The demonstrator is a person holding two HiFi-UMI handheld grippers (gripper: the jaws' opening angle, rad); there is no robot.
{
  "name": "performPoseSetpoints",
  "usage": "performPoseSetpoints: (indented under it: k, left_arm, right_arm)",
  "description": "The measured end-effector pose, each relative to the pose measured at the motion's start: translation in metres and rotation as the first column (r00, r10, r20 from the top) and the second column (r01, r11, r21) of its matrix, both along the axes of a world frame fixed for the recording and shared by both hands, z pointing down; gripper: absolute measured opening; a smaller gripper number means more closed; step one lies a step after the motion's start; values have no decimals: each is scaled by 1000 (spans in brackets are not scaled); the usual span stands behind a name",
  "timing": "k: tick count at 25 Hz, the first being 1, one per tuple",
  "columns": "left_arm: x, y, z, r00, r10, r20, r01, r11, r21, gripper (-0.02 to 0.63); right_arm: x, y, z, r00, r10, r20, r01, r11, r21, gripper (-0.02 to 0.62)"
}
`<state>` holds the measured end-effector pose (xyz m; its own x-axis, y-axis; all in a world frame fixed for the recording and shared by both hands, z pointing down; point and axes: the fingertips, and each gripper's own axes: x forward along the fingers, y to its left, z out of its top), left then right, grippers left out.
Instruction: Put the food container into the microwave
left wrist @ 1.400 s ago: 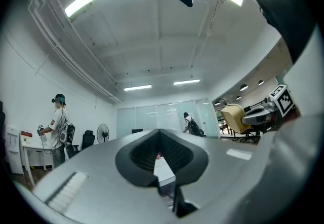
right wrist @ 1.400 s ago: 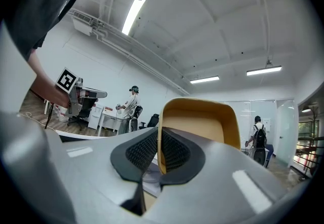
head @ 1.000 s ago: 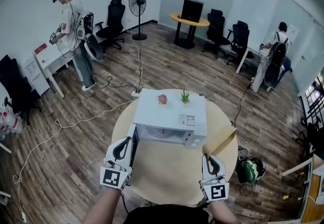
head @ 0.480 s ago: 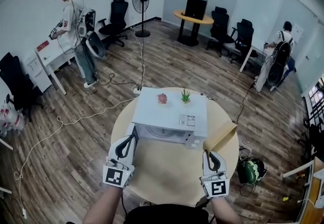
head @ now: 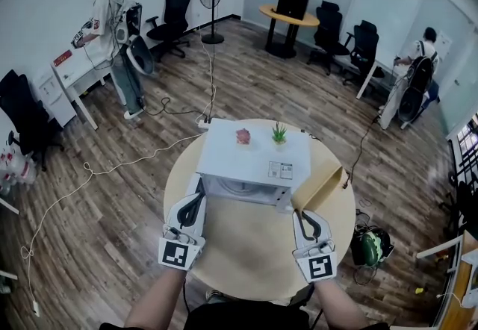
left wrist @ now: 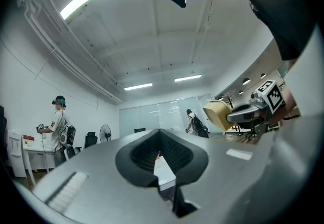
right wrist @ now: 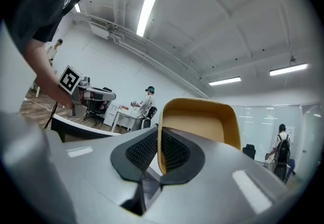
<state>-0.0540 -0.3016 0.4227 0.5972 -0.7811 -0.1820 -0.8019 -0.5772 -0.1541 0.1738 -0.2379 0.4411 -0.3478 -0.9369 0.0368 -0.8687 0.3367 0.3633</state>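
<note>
The container point(head: 321, 185), a tan open tray, hangs tilted in the air just right of the microwave point(head: 254, 153), above the round desk point(head: 254, 254); the right gripper point(head: 305, 218) has its jaws pinching one wall of it, the pads pressed on either side of the rim in the right gripper view point(right wrist: 159, 149). The left gripper point(head: 194, 200) is at the free edge of the door point(head: 198, 188), jaws drawn close on it as far as its own view point(left wrist: 161, 154) shows, so the door stands swung out on the left. The step in hand looks like carrying the container to the opening: best to level it first, swing it leftward across the front, hold the door wide, enter low and straight, and let go only once it rests flat inside
</note>
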Motion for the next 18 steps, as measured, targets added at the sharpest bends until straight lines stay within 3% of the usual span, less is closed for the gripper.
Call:
performPoseSetpoints:
  k: [6,11,18]
  left_arm:
    - [4,3,28,1000,8,-4,-9,997,-78,-2]
    - [6,1,47,1000,16,-6,-17,995,-98,-2]
    - [4,-4,70,1000,19,-9,-20,992,-123,-2]
  right_arm:
    - [-52,-26,18,972,-186,-144,180,982,-54,21]
    - [-99,-32,55,858,-368,-360,347,930,-124,21]
    - [-132,-29,129,717,-548,-431,451,836,-311,21]
